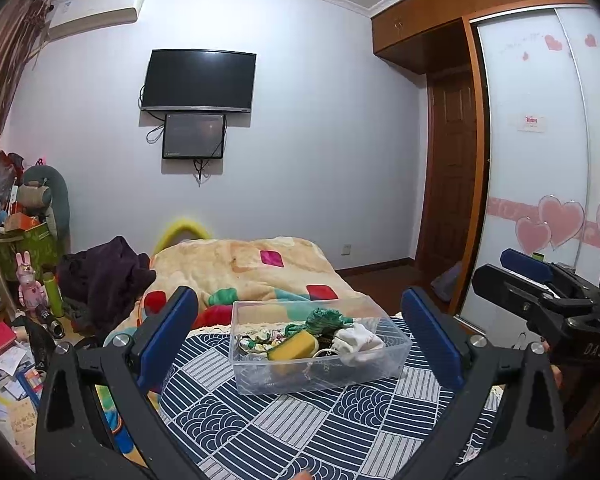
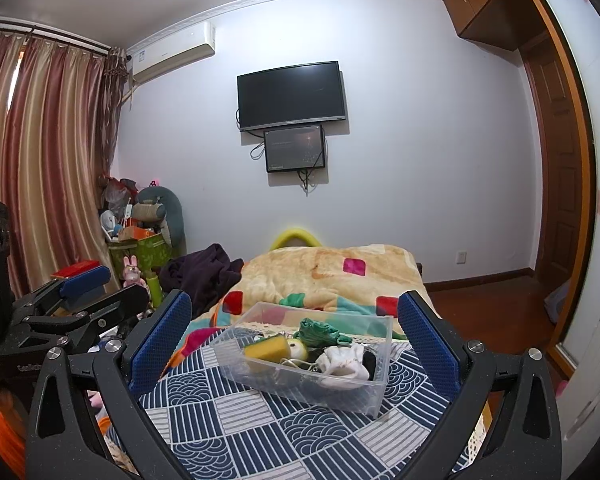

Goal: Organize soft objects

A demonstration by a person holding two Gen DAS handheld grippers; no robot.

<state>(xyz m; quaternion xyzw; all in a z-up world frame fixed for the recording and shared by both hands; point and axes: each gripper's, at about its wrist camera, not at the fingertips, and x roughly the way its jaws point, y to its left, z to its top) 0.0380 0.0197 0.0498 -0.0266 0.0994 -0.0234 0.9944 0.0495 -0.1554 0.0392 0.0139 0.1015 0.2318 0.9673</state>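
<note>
A clear plastic bin (image 1: 252, 376) stands on a blue-and-white patterned cloth (image 1: 300, 424); it also shows in the right wrist view (image 2: 376, 396). Inside it lie a yellow sponge (image 1: 294, 346), a green cloth (image 1: 324, 318), a white sock (image 1: 358, 342) and a patterned scrunchie (image 1: 256, 338). My left gripper (image 1: 300, 328) is open and empty, held short of the bin. My right gripper (image 2: 296, 332) is open and empty, also short of the bin, and shows at the right of the left wrist view (image 1: 524, 276).
A bed with a beige patterned blanket (image 1: 244, 264) lies behind the cloth. Dark clothes (image 1: 104, 276) are heaped at its left. Toys, boxes and papers crowd the floor at the left (image 1: 16, 320). A wardrobe (image 1: 540, 140) stands on the right.
</note>
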